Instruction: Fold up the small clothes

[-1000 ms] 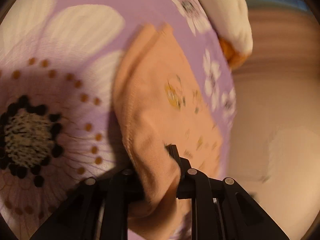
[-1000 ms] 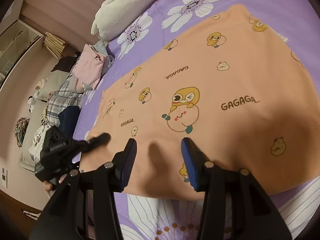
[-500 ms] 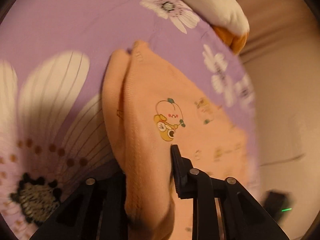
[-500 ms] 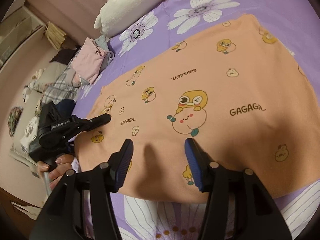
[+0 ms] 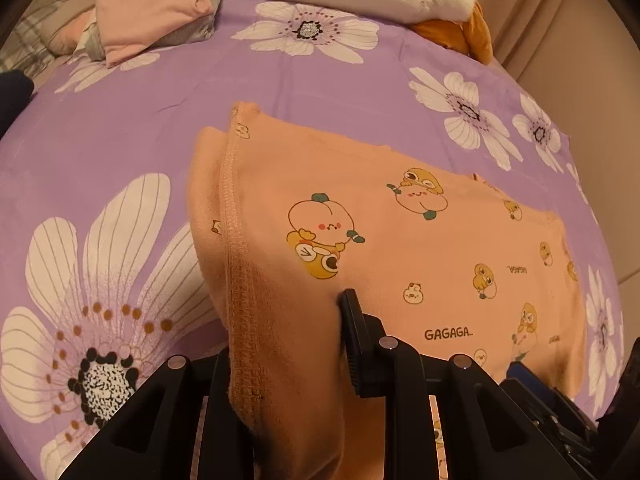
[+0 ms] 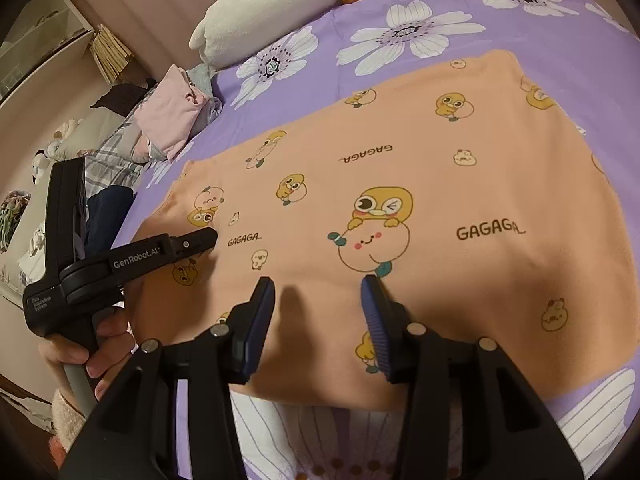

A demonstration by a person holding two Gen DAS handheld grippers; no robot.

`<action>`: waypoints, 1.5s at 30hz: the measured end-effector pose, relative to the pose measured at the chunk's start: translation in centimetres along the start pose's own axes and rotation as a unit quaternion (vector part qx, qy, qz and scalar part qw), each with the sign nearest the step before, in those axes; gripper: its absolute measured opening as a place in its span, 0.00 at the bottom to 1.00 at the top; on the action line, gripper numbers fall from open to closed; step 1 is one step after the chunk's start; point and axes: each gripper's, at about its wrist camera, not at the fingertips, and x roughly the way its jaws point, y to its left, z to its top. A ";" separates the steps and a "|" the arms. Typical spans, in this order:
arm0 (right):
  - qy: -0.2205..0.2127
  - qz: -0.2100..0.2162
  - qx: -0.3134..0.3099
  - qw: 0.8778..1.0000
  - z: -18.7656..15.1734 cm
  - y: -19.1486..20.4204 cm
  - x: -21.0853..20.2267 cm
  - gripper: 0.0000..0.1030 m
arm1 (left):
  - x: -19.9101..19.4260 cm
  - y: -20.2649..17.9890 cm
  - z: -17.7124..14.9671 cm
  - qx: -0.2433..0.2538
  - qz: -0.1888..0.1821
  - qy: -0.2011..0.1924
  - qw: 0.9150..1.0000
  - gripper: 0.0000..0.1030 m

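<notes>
A peach garment [image 6: 420, 160] printed with cartoon ducks and "GAGAGA" lies spread on the purple flowered bedsheet [image 6: 580, 40]. My left gripper [image 5: 288, 320] is shut on the garment's left edge. The stitched hem [image 5: 234, 240] is bunched and raised between its fingers. In the right wrist view, the left gripper [image 6: 206, 238] reaches over the garment's left corner, with a person's hand [image 6: 96, 344] holding it. My right gripper [image 6: 318, 284] hovers over the near hem. Its jaws are closing, and the cloth below the gap lies flat and unpinched.
A pile of folded pink and grey clothes [image 6: 172, 120] sits at the bed's far left, beside plaid fabric [image 6: 108, 160] and a dark blue garment [image 6: 108, 208]. A white plush [image 6: 272, 8] with orange parts lies at the head of the bed. Shelving [image 6: 40, 48] stands beyond.
The left gripper has rolled and come up with the garment's edge, moving in over the left corner. More of the bed shows in its view. The right gripper has hardly moved.
</notes>
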 end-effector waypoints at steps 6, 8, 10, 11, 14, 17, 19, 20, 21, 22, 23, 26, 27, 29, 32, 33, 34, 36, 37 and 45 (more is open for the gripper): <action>-0.005 -0.001 0.002 1.000 -0.2 -0.1 -0.3 0.40 | -0.1 -0.2 0.1 -0.008 0.002 -0.001 1.000 0.23; -0.003 0.006 0.014 1.000 -0.2 -0.6 -0.6 0.33 | -0.2 0.0 0.1 -0.014 -0.002 0.001 1.000 0.23; -0.001 0.015 0.041 0.999 -0.2 -1.6 -0.8 0.22 | -0.3 -0.1 0.1 -0.015 -0.005 0.000 1.000 0.23; 0.001 0.021 0.062 0.998 -0.1 -2.3 -0.9 0.12 | -0.4 -0.2 0.1 -0.014 -0.007 -0.001 1.000 0.23; -0.006 0.042 0.113 0.993 -0.1 -4.6 -2.0 0.04 | -0.8 -0.3 0.3 -0.026 -0.026 0.002 0.999 0.23; -0.035 0.040 0.159 0.986 -0.1 -6.8 -3.7 0.06 | -1.3 -0.3 0.4 -0.038 -0.042 0.002 0.998 0.22; -0.044 0.038 0.188 0.980 -0.2 -8.2 -4.6 0.06 | -1.9 -0.4 0.5 -0.044 -0.055 -0.004 0.997 0.22; -0.045 0.045 0.205 0.977 -0.3 -9.0 -5.0 0.06 | -2.2 -0.5 0.6 -0.051 -0.068 -0.008 0.996 0.22; -0.044 0.057 0.225 0.972 -0.5 -9.8 -5.2 0.05 | -2.3 -0.5 0.6 -0.060 -0.081 -0.009 0.995 0.22; -0.043 0.066 0.236 0.969 -0.6 -10.2 -5.3 0.05 | -2.4 -0.7 0.6 -0.067 -0.092 -0.007 0.994 0.22; -0.041 0.076 0.249 0.965 -0.8 -10.7 -5.4 0.04 | -2.4 -0.9 0.7 -0.070 -0.096 -0.003 0.993 0.22; -0.043 0.091 0.271 0.957 -1.2 -11.0 -5.5 0.05 | -2.1 -2.2 1.0 -0.067 -0.079 0.008 0.995 0.22; -0.043 0.087 0.268 0.958 -1.2 -10.8 -5.5 0.05 | -2.0 -2.6 1.2 -0.072 -0.076 0.011 0.994 0.22; -0.043 0.078 0.259 0.962 -0.9 -10.2 -5.3 0.05 | -1.8 -3.8 1.7 -0.076 -0.083 0.021 0.993 0.22; -0.044 0.074 0.258 0.962 -0.8 -10.4 -5.3 0.05 | -1.7 -5.6 2.4 -0.067 -0.067 0.033 0.995 0.22; -0.044 0.078 0.261 0.961 -0.8 -10.6 -5.4 0.06 | -1.7 -6.1 2.5 -0.066 -0.063 0.030 0.995 0.22; -0.044 0.087 0.269 0.958 -0.9 -11.0 -5.4 0.06 | -1.8 -6.7 2.6 -0.064 -0.063 0.028 0.996 0.22; -0.047 0.107 0.294 0.949 -1.1 -11.9 -5.6 0.05 | -1.8 -8.2 3.0 -0.064 -0.075 0.033 0.995 0.22; -0.049 0.118 0.308 0.943 -1.3 -12.4 -5.6 0.05 | -1.6 -9.0 3.2 -0.064 -0.077 0.039 0.994 0.22; -0.078 0.089 0.332 0.936 -1.6 -14.5 -8.2 0.07 | 1.2 -17.9 3.1 0.039 -0.020 0.121 0.992 0.49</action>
